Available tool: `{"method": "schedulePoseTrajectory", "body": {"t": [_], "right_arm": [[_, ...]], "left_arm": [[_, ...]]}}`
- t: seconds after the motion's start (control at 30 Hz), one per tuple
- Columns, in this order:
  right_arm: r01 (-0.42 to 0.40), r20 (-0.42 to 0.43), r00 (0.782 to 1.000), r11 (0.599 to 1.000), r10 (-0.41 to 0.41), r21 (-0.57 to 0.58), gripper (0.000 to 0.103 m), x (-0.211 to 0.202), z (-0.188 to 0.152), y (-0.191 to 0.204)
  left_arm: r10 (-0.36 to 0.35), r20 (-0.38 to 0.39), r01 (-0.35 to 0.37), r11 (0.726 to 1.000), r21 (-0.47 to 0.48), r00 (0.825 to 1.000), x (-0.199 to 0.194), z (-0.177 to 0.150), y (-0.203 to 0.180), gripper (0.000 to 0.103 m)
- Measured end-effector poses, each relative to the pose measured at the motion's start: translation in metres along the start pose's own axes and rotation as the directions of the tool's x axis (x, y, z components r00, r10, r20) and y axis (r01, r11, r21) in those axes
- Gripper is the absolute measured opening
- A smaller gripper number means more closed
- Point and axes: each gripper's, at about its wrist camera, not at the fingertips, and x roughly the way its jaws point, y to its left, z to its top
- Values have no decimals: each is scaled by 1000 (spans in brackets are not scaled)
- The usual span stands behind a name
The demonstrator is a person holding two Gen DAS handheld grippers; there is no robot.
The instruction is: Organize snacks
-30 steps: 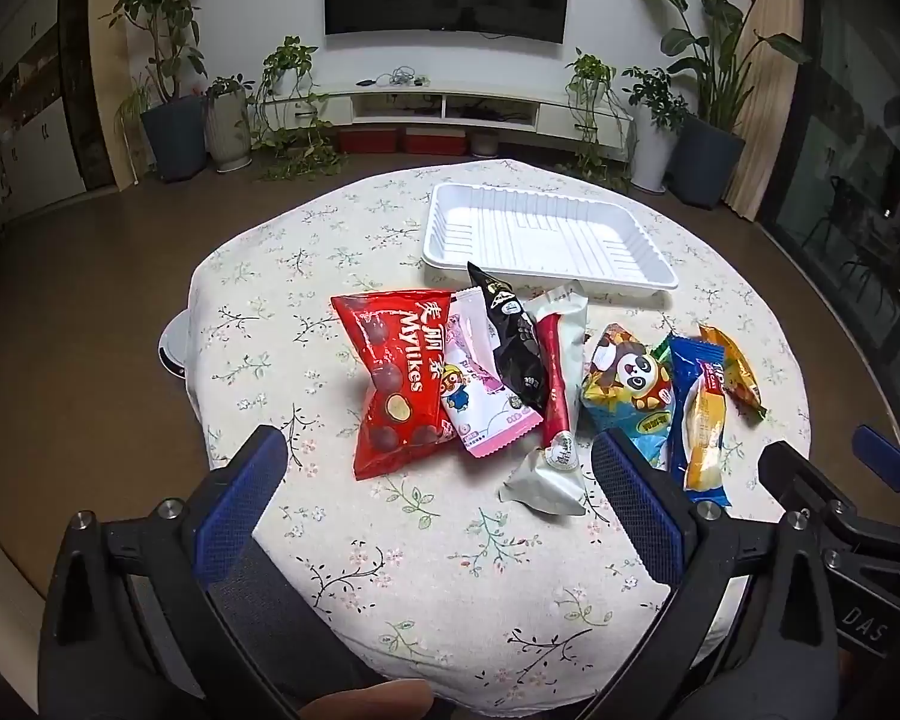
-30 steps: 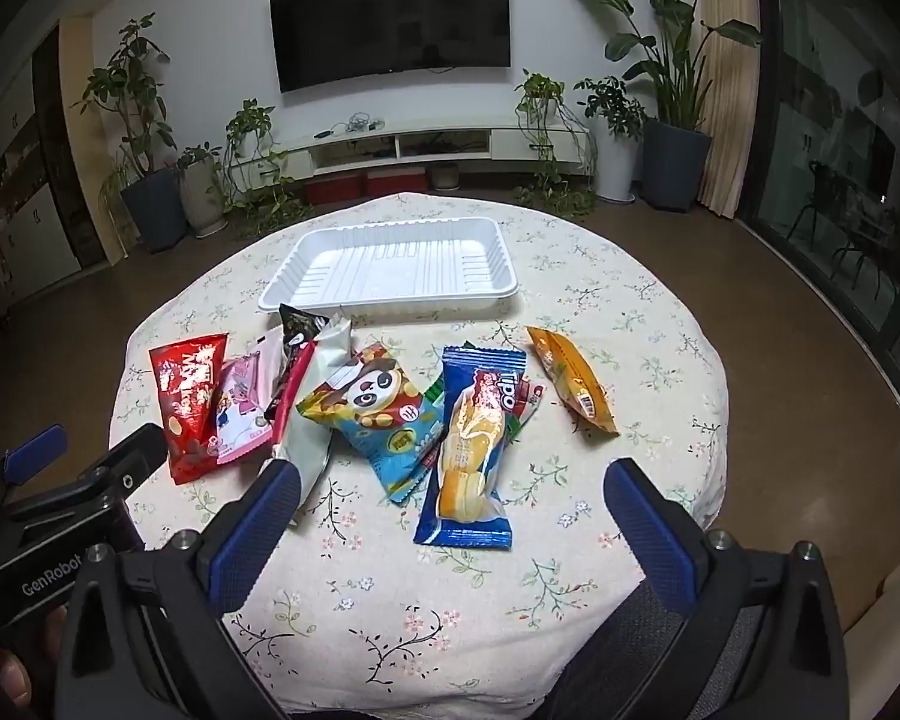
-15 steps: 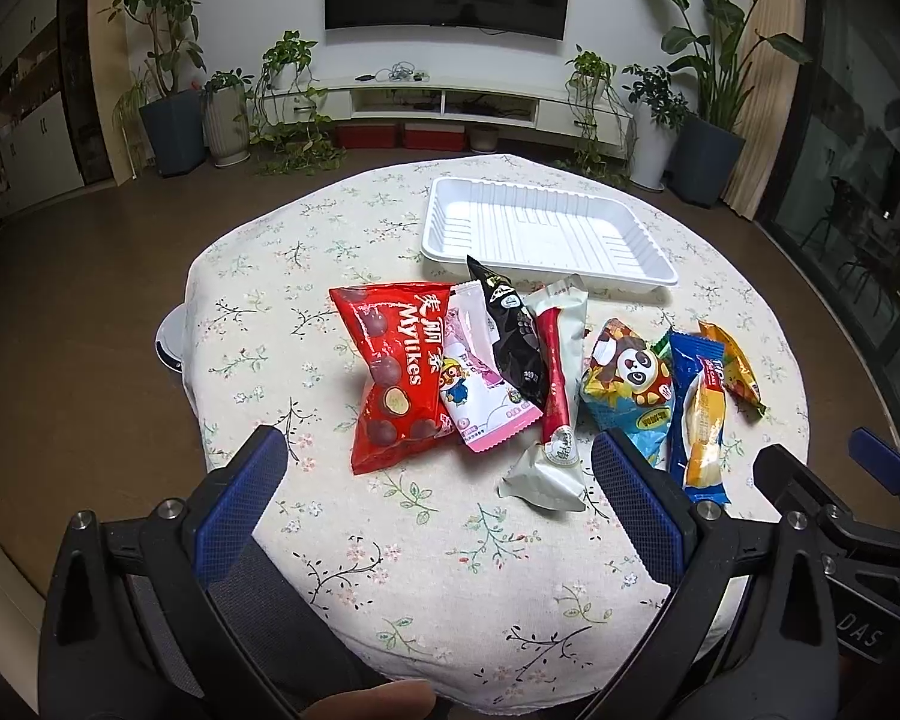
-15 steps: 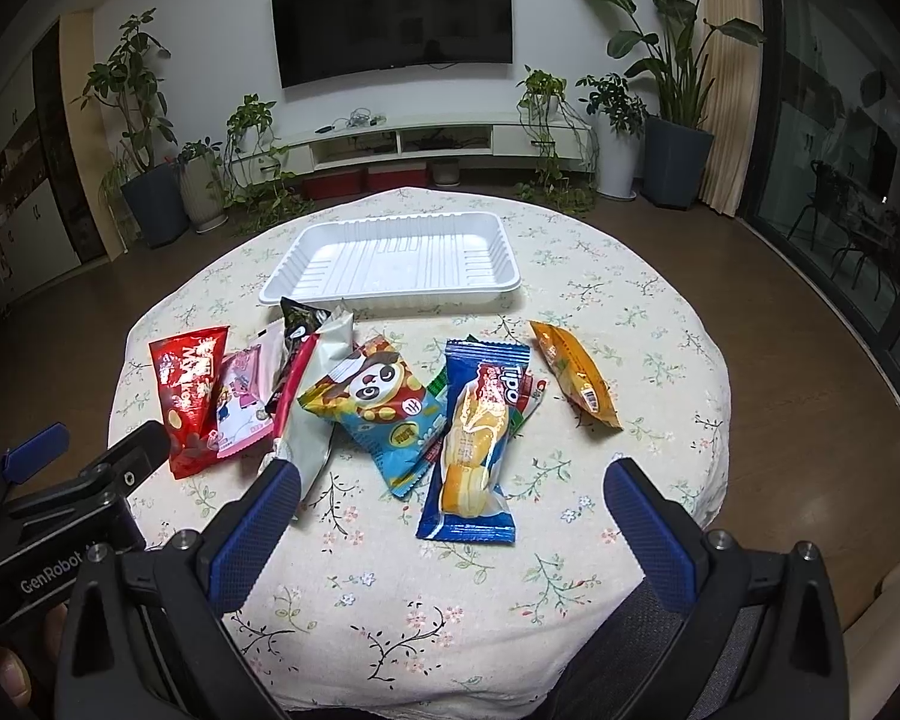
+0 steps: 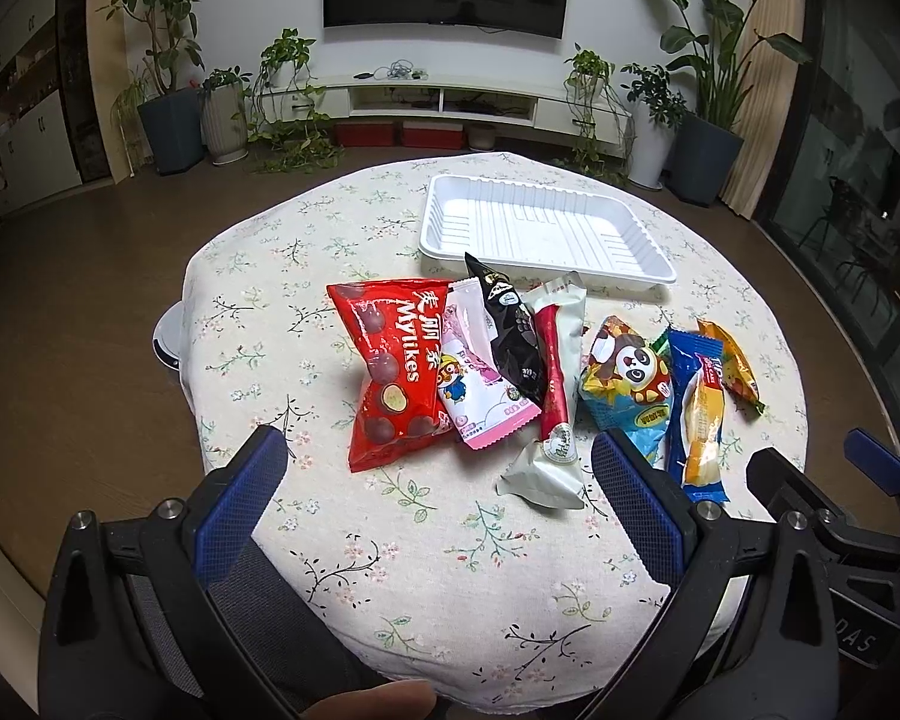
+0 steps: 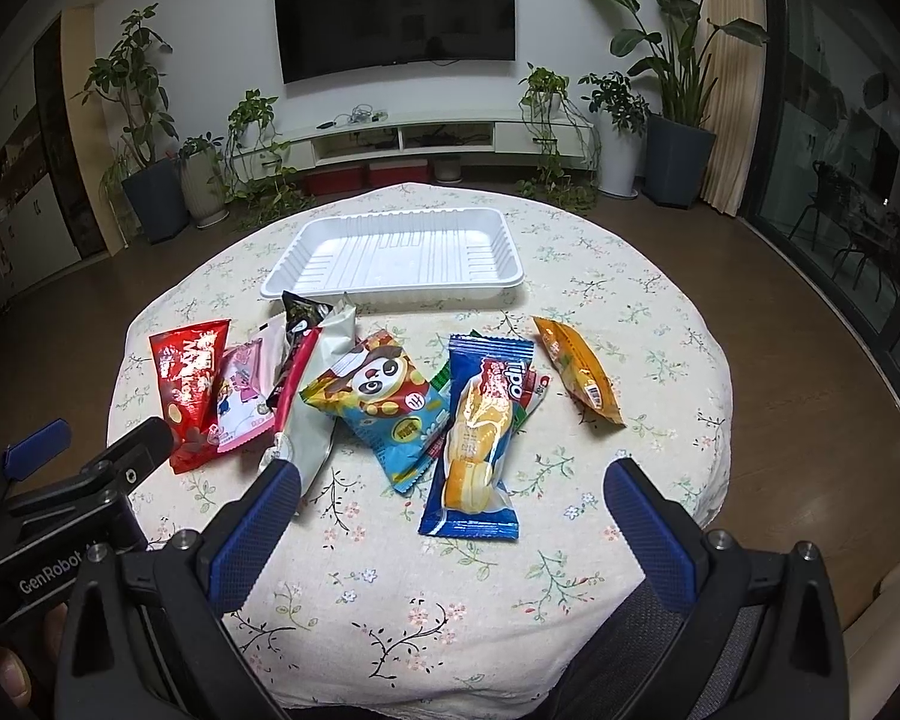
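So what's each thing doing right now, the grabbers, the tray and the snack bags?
Left gripper: open, holding nothing.
Right gripper: open, holding nothing.
White ribbed plastic tray: upright, nothing in it.
Red Mylikes chocolate bag: sealed, lying on the tablecloth.
Blue cake packet: sealed, lying flat.
Orange snack packet: sealed, lying alone.

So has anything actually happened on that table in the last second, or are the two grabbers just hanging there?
Hardly anything. Both cameras drifted slightly; nothing was gripped or released. The left gripper and right gripper stay open above the near edge, the snack packets lie unmoved, and the white tray is still empty.
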Motion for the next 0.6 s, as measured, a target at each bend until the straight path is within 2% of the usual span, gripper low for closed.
{"method": "schedulePoseTrajectory", "body": {"t": [0.6], "right_arm": [[1, -2, 1000, 1000, -1, -1, 103, 0, -1, 1]], "left_arm": [[-1, 0, 1, 1000, -1, 1000, 0, 0, 1, 103]]}}
